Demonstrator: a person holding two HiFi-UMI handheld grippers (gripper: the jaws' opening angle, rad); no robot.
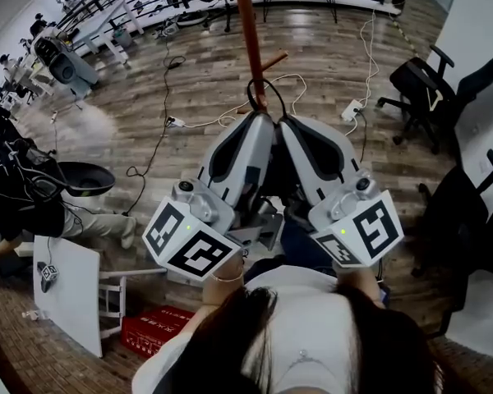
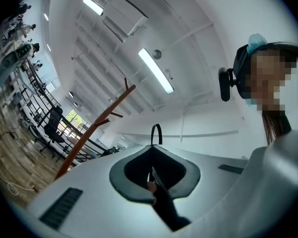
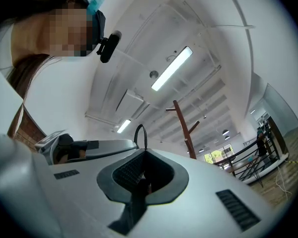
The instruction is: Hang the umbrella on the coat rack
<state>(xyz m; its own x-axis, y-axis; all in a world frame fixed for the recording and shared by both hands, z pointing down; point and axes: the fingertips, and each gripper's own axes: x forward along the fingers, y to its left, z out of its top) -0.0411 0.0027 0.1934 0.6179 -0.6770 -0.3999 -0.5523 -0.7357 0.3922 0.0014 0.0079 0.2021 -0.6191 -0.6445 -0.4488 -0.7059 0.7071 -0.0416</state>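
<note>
The reddish-brown coat rack pole rises just ahead of me, with a short peg sticking out to the right. My left gripper and right gripper are pressed side by side and point up at it. Each is shut on the dark umbrella held between them. Its black strap loop pokes out past the tips, just below the peg. In the left gripper view the loop stands above the closed tips, right of the rack. The right gripper view shows the loop left of the rack.
Black office chairs stand at the right. White cables and a power strip lie on the wooden floor beyond the rack. A white table and a red box are at my lower left, near a seated person.
</note>
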